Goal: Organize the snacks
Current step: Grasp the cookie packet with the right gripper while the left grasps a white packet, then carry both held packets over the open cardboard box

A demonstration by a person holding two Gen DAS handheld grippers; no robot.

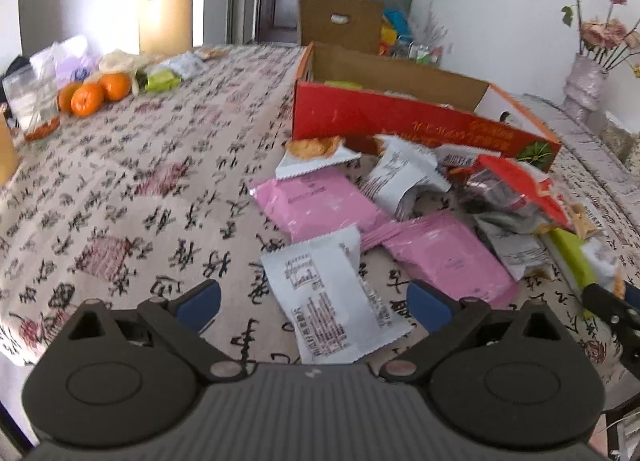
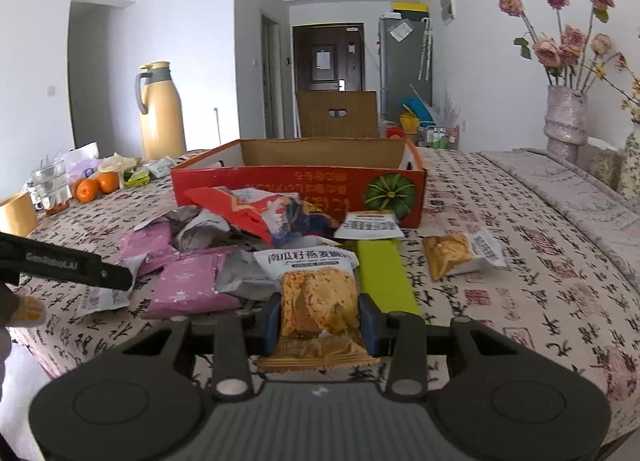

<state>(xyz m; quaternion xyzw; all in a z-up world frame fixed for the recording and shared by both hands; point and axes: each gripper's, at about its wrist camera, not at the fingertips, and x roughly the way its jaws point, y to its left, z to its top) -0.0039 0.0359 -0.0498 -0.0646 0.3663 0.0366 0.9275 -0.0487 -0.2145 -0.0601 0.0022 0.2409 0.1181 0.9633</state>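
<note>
Right wrist view first: my right gripper (image 2: 320, 325) is clamped on a cracker packet (image 2: 318, 301), the blue pads pressing its two long sides, the see-through half showing the orange crackers and the white printed header pointing away from me. I hold it by the sides, I judge, so it hangs flat and can be dropped straight into the red box (image 2: 300, 185) ahead. Just beyond the packet lie a green bar (image 2: 384, 277), pink packets (image 2: 192, 285) and grey wrappers, all heaped against the box's near wall, with a red bag (image 2: 256, 213) leaning on that wall. A second cracker packet (image 2: 460, 253) lies apart on the right, with bare tablecloth (image 2: 540, 281) around it; that side offers the clearest path up and over the near wall.

From the left wrist, my left gripper (image 1: 314, 301) stands wide, nothing between the pads, and it hovers over a white packet (image 1: 332, 293) that lies print-up near the table's front edge. Two pink packets overlap just behind it, so I would take the white one first. Left of the heap the cloth is open as far as the oranges (image 1: 96, 93) and thermos (image 1: 166, 1). The box interior looks mostly free, though its floor is largely hidden from here.
</note>
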